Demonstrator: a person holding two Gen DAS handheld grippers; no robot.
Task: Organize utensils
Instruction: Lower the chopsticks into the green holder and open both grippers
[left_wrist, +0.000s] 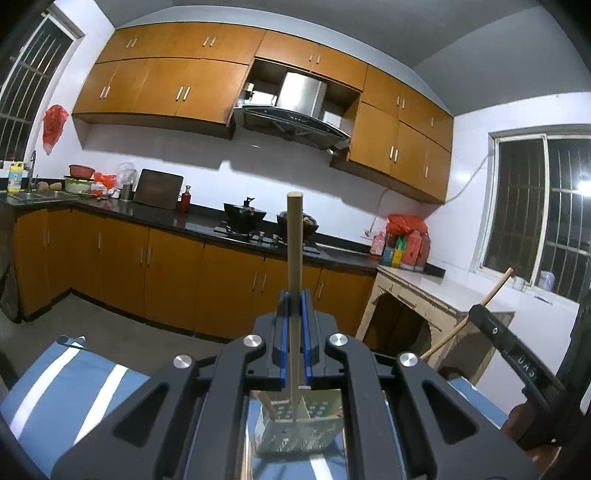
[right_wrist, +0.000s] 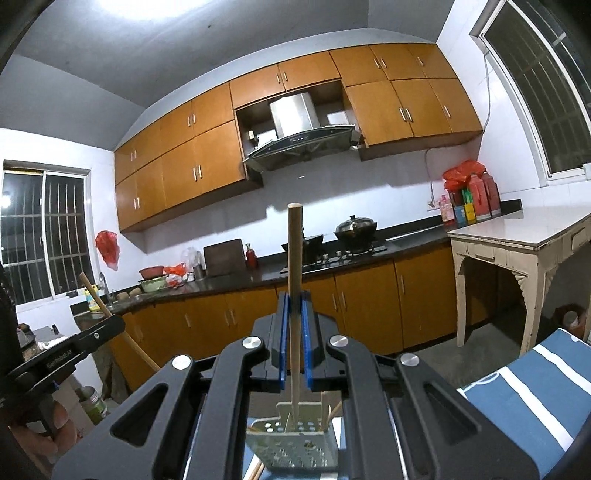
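— Since each gripper clamped a chopstick upright over the utensil holder (left_wrist: 299, 424), what could have gone wrong?

— A tilt might have caught a stick on the rim or divider, I'd judge.

— How did they look?

— Pale, round wooden sticks: the left gripper (left_wrist: 294, 295) held a chopstick (left_wrist: 294, 236), the right gripper (right_wrist: 294, 297) its own (right_wrist: 295, 251); the perforated pale holder sat just below, on a blue striped cloth (left_wrist: 74, 384).

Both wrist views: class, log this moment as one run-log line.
left gripper: shut on chopstick | right gripper: shut on wooden stick | both upright over perforated utensil holder | not yet released
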